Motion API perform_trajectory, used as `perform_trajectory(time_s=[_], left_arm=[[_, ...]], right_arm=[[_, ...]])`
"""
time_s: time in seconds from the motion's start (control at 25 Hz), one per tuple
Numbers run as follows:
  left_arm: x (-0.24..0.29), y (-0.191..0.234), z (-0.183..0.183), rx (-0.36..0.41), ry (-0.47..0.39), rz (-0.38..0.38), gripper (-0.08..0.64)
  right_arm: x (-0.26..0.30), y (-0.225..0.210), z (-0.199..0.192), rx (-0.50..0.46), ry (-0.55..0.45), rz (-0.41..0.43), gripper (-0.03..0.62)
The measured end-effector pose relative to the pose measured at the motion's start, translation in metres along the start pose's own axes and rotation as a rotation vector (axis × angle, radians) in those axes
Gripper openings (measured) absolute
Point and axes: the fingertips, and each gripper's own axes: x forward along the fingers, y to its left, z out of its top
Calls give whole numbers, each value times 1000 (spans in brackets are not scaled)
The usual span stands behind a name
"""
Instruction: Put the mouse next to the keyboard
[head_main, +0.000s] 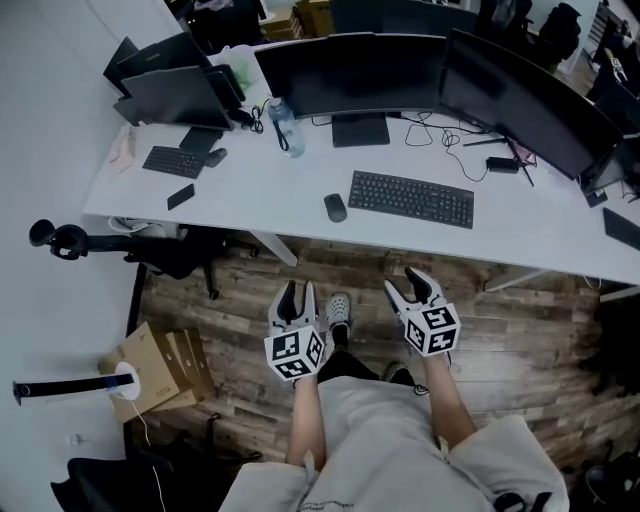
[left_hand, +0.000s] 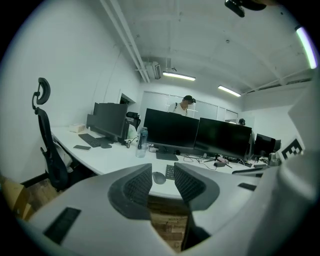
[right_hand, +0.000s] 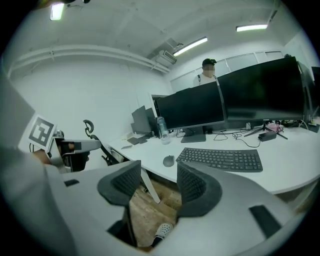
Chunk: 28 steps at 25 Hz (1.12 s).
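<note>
Both grippers hang over the wood floor, short of the tabletop's front edge: left gripper and right gripper, jaws apart, nothing between them. Mouse lies near that front edge, just left of the keyboard, not touching. Its long axis runs front-to-back, nose seemingly toward the monitors. Approach step, by my reading. Next move: reach forward and straddle the mouse's sides.

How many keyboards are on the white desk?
2. A large keyboard lies just right of the mouse, before the middle monitor; a smaller keyboard lies at the left end of the desk. A dark slab cut off at the right edge may be another.
</note>
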Motion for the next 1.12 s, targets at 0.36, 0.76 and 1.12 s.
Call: perform_trajectory(time_s=[0.36, 0.76, 1.12], left_arm=[[120, 53, 46, 15, 49, -87, 144], [206, 93, 65, 10, 93, -202, 144], [250, 98, 57, -7, 141, -296, 143]], right_arm=[[121, -2, 49, 26, 28, -50, 233], [208, 0, 67, 31, 69, -151, 225], [247, -10, 52, 36, 166, -234, 219]])
